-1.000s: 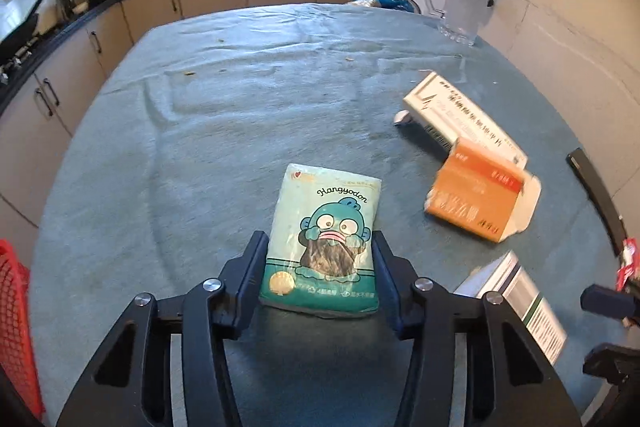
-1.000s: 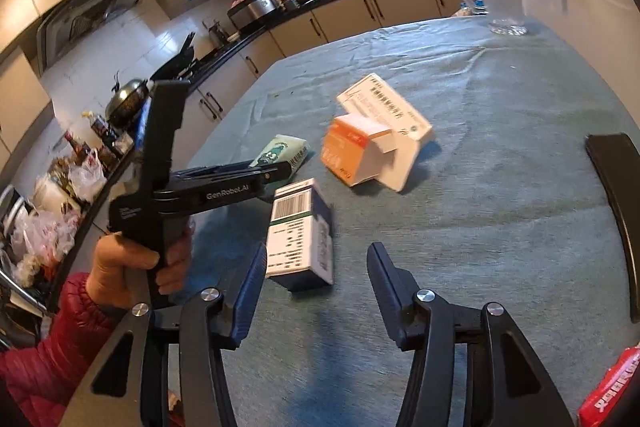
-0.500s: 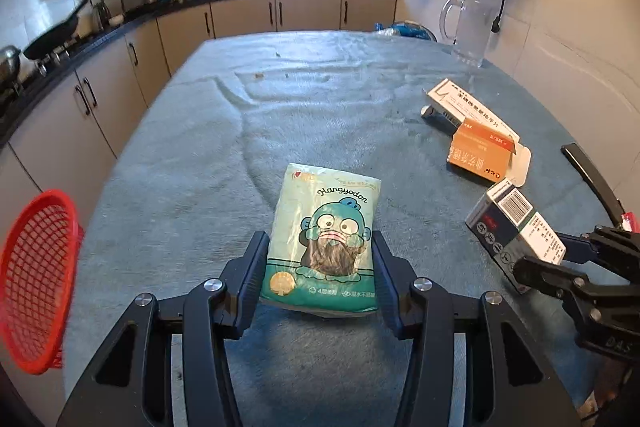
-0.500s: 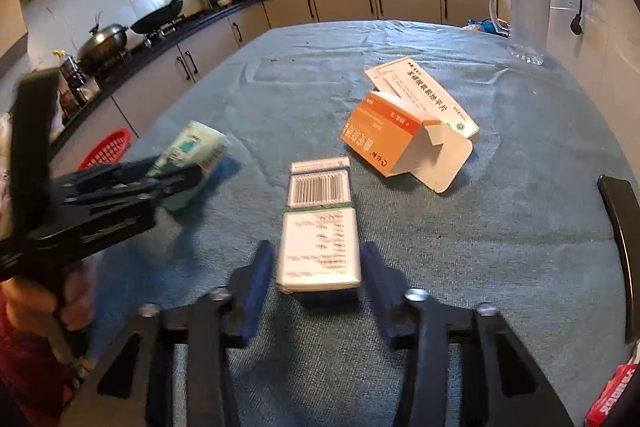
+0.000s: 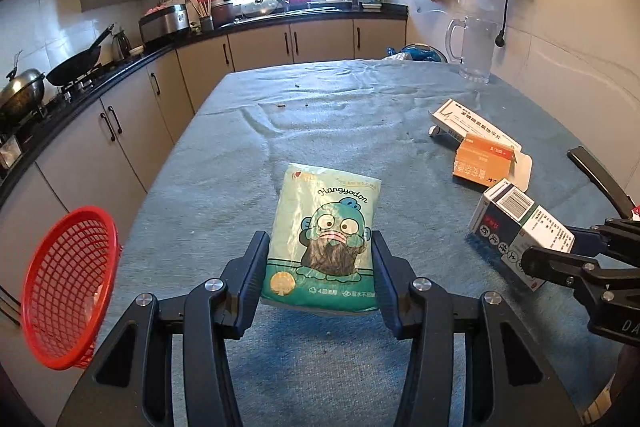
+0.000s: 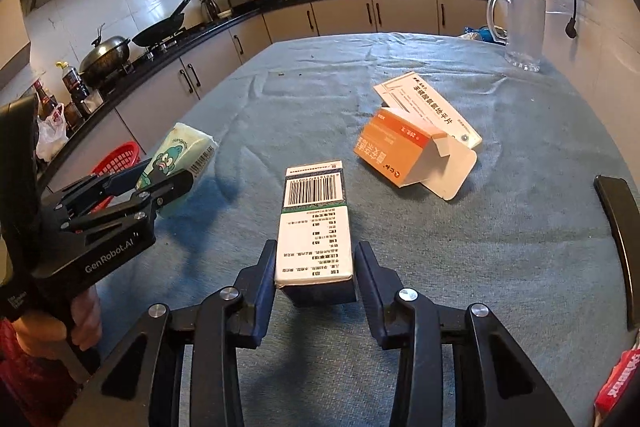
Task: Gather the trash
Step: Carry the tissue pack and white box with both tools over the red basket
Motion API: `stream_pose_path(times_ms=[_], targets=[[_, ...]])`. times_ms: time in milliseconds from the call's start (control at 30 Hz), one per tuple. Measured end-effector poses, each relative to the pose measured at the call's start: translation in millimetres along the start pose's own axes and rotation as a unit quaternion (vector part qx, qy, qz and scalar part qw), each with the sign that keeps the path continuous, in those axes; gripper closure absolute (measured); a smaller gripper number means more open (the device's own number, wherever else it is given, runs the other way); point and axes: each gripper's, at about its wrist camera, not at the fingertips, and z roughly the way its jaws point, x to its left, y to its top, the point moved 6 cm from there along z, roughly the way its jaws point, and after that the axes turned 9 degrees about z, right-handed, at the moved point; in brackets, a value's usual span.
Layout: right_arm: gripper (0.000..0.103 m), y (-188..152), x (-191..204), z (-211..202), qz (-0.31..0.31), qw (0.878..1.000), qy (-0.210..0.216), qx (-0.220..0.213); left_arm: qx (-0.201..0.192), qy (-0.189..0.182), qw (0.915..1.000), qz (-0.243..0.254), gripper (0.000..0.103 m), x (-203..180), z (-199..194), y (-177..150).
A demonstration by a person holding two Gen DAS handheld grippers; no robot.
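1. Left wrist view: the left gripper [image 5: 320, 267] has its fingers [image 5: 250, 267] clamped on the tissue pack [image 5: 324, 239], held above the worktop [image 5: 224, 163].
2. Right wrist view: the right gripper [image 6: 315, 279] clamps the barcoded box [image 6: 314, 223] by its near end.
3. Beyond it, an orange box [image 6: 396, 149] lies open against a white box [image 6: 428, 107].
4. A red basket [image 5: 68, 287] sits off the worktop's left edge.

The left gripper [image 5: 320, 263] held a green tissue pack [image 5: 322, 239] clamped between its jaws, lifted above the blue-covered surface [image 5: 320, 131]. A red basket [image 5: 68, 287] hung off the surface's left edge. At right, the right gripper [image 5: 560, 251] gripped a white-and-dark box [image 5: 516, 223], near an opened orange box [image 5: 480, 163].
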Motion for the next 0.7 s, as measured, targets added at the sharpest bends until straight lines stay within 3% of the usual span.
stream_pose_path(times_ms=[700], targets=[[0.061, -0.1, 10.0, -4.5, 0.000, 1.000, 0.010, 0.001, -0.010, 0.012, 0.9999, 0.000, 0.055, 2.0, -10.5, -1.2]])
